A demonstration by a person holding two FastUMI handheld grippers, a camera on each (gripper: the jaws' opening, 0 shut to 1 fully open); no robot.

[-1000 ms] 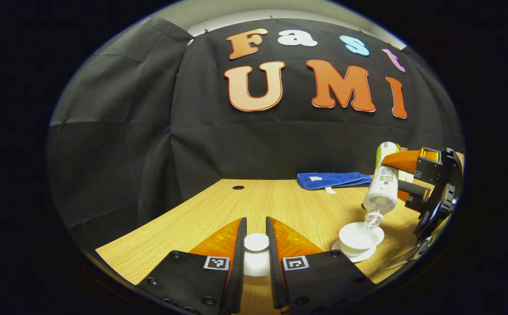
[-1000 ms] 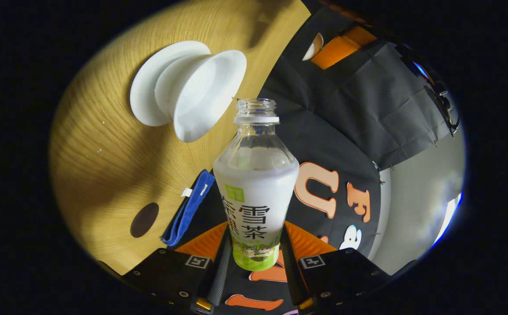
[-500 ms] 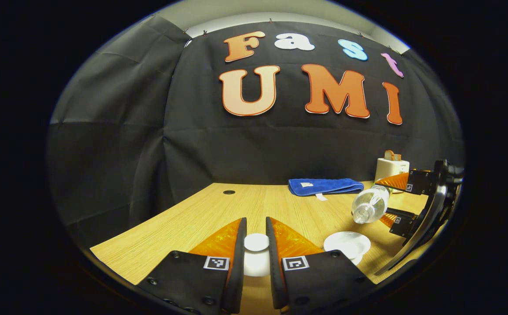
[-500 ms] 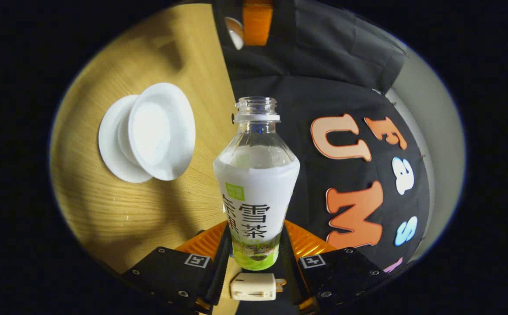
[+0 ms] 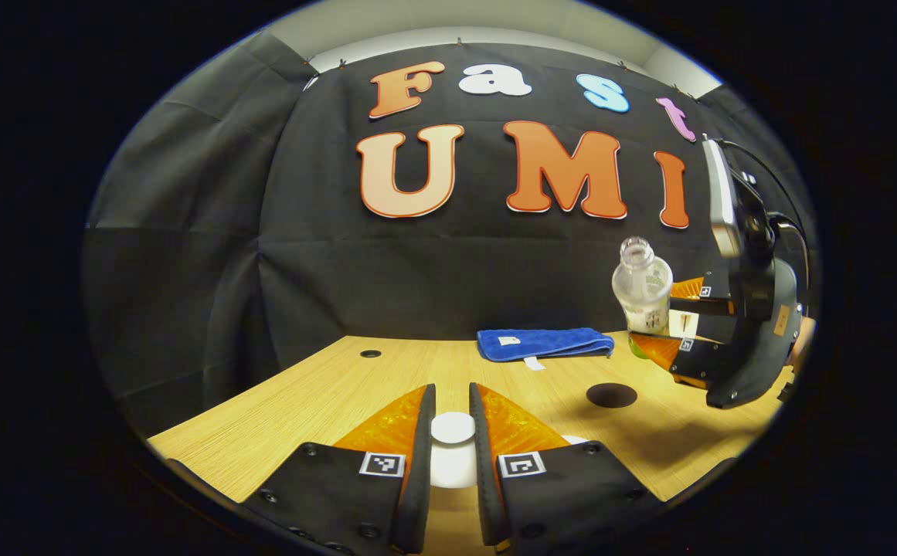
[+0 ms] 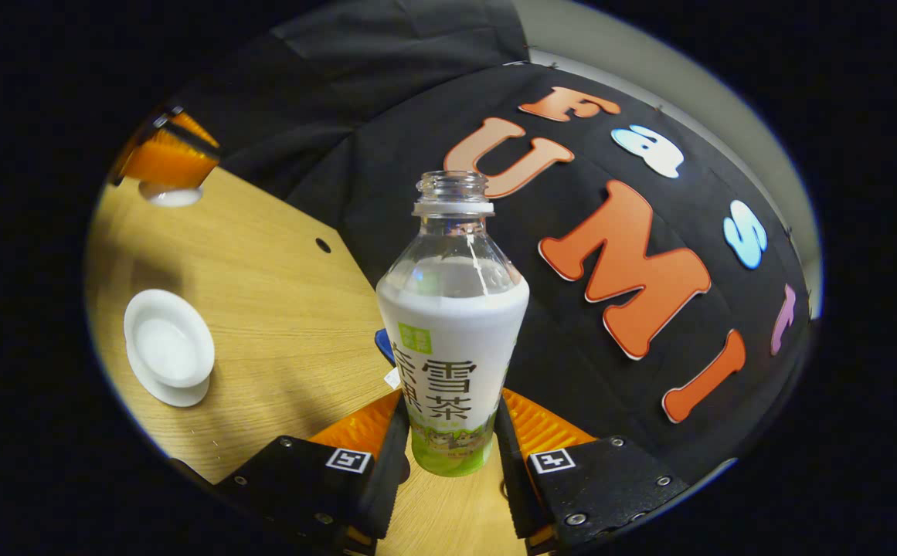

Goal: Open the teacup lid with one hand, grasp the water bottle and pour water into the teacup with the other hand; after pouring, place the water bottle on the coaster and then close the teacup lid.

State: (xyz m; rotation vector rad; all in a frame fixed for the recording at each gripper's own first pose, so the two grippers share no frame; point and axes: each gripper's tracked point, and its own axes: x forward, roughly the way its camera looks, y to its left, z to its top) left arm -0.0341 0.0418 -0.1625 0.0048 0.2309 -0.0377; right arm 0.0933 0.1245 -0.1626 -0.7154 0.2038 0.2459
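Note:
My right gripper (image 6: 452, 403) is shut on the lower body of a clear, capless water bottle (image 6: 452, 340) with a white and green label, held upright above the table. The left gripper view shows that bottle (image 5: 641, 289) at the right, above and beyond a dark round coaster (image 5: 611, 395). The white teacup (image 6: 168, 346) stands open on its saucer at the left. My left gripper (image 5: 452, 395) is shut on the knob of the white teacup lid (image 5: 453, 428), held low over the table. In the right gripper view, the left gripper (image 6: 166, 158) and the lid (image 6: 172, 197) show far off.
A folded blue cloth (image 5: 545, 342) lies at the back of the wooden table (image 5: 340, 386). A small round hole (image 5: 370, 354) sits in the tabletop near the back left. The black booth wall rises right behind the table.
The bottle has swung from tipped mouth-down over the teacup to upright and has drawn away to the right, over the coaster side. My left gripper has kept hold of the lid.

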